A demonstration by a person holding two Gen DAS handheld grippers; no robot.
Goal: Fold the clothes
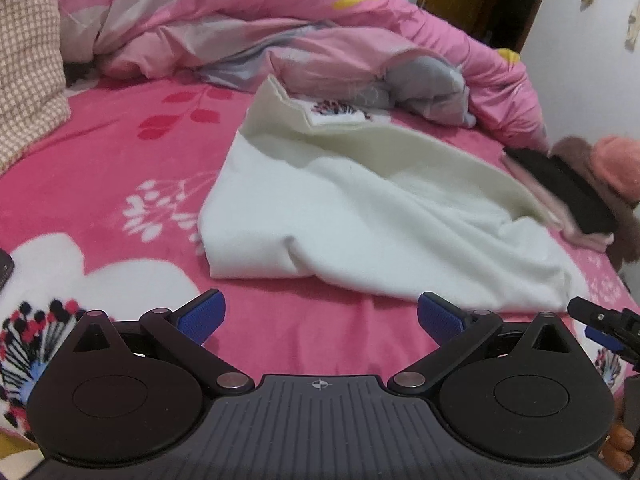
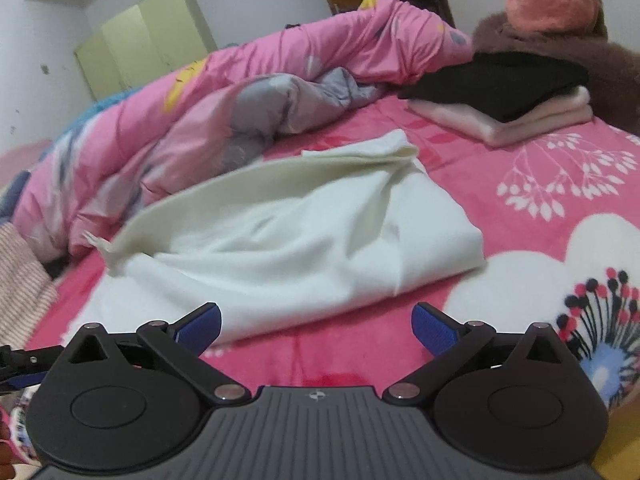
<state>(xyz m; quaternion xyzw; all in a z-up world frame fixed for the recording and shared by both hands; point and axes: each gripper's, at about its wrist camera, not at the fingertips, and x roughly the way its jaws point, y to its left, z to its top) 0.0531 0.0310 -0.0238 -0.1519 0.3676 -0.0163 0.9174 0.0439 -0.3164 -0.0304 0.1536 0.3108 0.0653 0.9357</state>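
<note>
Here we see a white garment lying partly folded on the pink flowered bedsheet, its cream inner side turned up along the far edge and a small printed patch showing near the top in the left wrist view. Our left gripper hangs just short of the garment's near edge with its blue pads spread wide and nothing between them. Our right gripper sits low over the sheet at the garment's near side, likewise spread apart and empty, its left pad close by the cloth edge; we cannot tell whether it touches. Behind the garment a pink and grey quilt is bunched up along the far side of the bed. Off to the right, a black folded piece rests on a pale pink one in a small stack, with brown and orange fluffy things just beyond it.
</note>
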